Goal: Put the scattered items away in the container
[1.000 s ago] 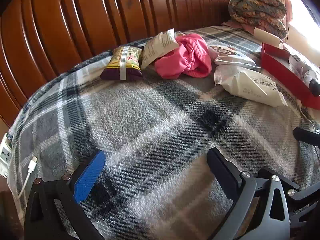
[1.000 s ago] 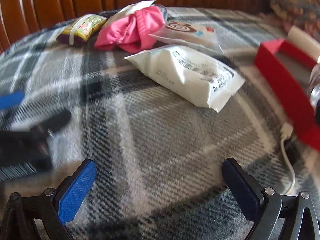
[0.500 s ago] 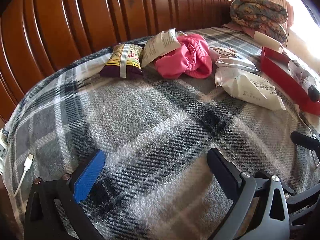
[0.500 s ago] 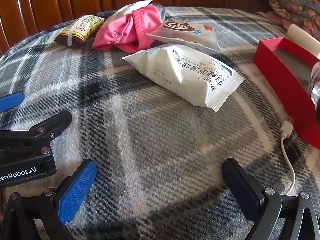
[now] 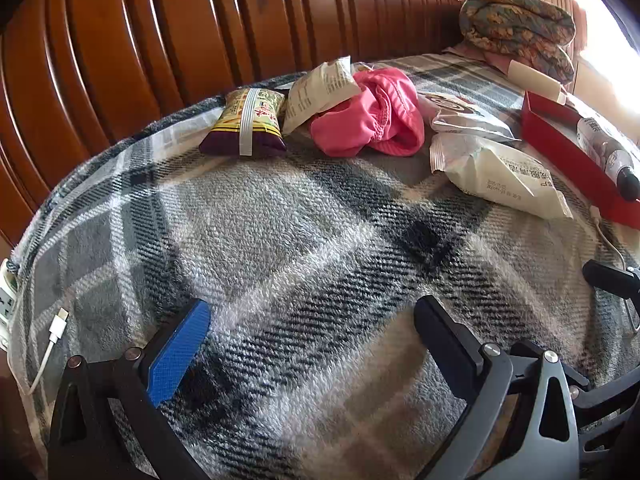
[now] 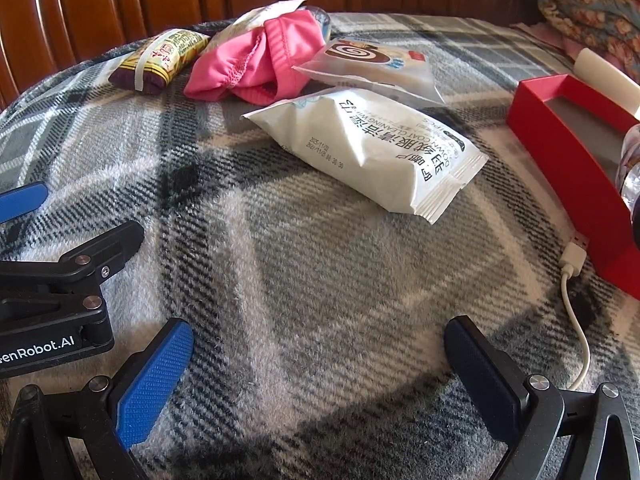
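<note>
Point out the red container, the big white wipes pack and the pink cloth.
red container (image 6: 568, 160), right wrist view, on its near outer wall.
white wipes pack (image 6: 372, 148), right wrist view, on the middle of its printed face.
pink cloth (image 5: 368, 120), left wrist view, on the bunched middle fold.

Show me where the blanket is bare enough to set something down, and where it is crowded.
Bare: the wide plaid blanket between both open grippers and the white wipes pack. Crowded: the far strip by the wooden headboard, where the yellow snack pack, pink cloth and swirl-print packet cluster. The red box and cable border the right.
</note>
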The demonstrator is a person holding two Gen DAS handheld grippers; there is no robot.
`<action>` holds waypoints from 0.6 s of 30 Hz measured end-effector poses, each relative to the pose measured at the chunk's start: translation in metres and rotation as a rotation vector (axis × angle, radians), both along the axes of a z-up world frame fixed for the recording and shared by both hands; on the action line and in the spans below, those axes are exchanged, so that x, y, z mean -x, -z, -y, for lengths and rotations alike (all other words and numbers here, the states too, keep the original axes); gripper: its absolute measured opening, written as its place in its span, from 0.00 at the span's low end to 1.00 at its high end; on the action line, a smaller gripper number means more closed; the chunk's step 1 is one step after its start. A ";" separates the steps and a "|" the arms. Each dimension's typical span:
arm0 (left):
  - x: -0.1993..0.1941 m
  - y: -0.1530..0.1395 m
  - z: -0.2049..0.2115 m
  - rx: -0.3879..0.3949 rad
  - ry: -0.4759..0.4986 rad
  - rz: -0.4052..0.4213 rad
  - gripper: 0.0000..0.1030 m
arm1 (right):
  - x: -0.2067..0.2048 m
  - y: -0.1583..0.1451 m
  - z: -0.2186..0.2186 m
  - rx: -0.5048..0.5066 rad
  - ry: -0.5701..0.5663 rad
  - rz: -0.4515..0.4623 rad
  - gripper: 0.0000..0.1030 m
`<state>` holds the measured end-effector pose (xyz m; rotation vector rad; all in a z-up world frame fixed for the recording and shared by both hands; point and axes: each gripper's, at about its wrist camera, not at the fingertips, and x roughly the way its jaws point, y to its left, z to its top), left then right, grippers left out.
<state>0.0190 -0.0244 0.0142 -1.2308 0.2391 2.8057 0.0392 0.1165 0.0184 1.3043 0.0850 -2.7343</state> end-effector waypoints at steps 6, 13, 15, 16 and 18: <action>0.000 0.000 0.001 0.000 0.001 0.000 1.00 | 0.000 0.000 0.000 -0.002 0.000 -0.002 1.00; 0.000 0.000 0.001 -0.001 0.004 0.000 1.00 | 0.000 0.000 0.001 -0.003 0.000 -0.001 1.00; 0.001 0.000 0.001 0.001 0.005 0.001 1.00 | 0.000 0.000 0.000 -0.003 0.000 -0.001 1.00; 0.001 0.000 0.002 0.001 0.005 0.001 1.00 | 0.000 0.000 0.000 -0.003 0.000 -0.001 1.00; 0.001 0.000 0.001 -0.001 0.004 0.001 1.00 | 0.000 0.000 0.000 -0.002 0.000 -0.001 1.00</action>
